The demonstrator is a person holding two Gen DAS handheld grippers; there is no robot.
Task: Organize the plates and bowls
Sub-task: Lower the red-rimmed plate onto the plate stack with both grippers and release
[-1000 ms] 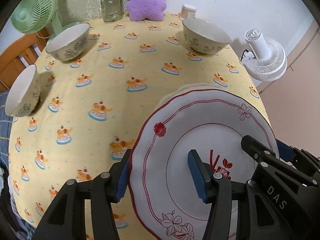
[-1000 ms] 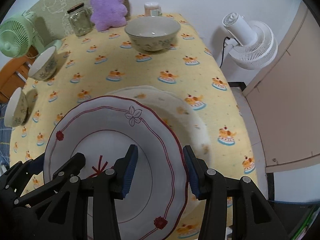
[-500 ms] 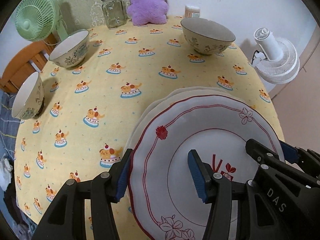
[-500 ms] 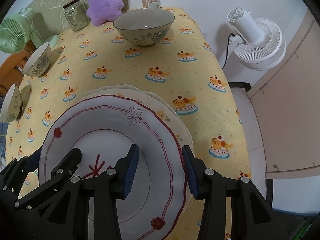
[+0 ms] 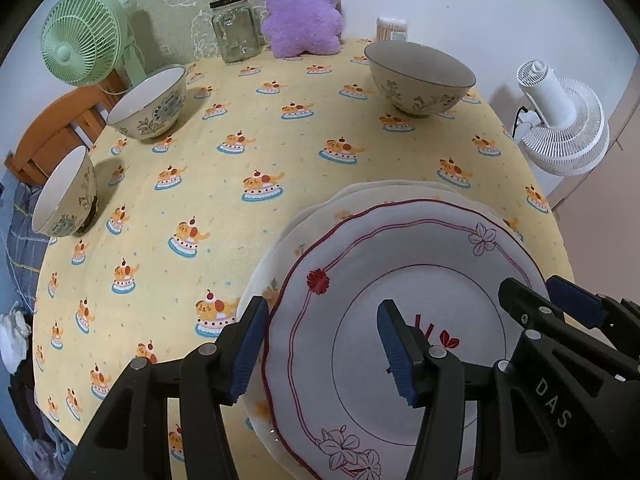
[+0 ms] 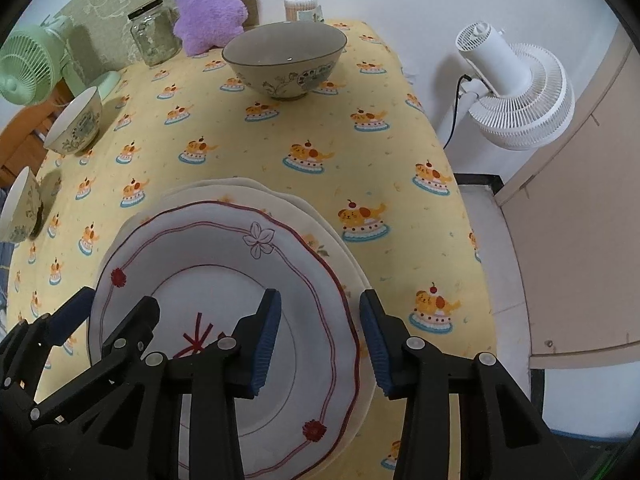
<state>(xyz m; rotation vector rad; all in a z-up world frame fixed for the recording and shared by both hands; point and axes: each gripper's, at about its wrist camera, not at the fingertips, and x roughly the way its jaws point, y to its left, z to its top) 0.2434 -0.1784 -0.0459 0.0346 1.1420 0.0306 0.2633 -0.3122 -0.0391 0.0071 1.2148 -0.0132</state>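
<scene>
- The red-rimmed plate sits on a stack of cream plates near the tabletop's near right corner.
- Left gripper: jaws spread wide, straddling the plate's left rim, one blue pad outside the rim and the other over the plate's well. Whether the pads touch the plate I cannot tell.
- Right gripper: jaws also wide, astride the plate's right rim, one pad over the well and the other beyond the rim. No clamping shows.
- The right gripper's black frame appears in the left view at the lower right, and the left gripper's in the right view at the lower left.
- A large bowl stands upright toward the far right edge of the tabletop.
- A second bowl stands near the far left edge; a third bowl is at the left edge, closer in.
- Along the far edge: a glass jar, a purple plush just beside it, and a small tub at the far right corner.
- A green fan is at the far left corner.
- A white fan stands off the tabletop to the right.
- The tablecloth is yellow with cartoon dogs.
</scene>
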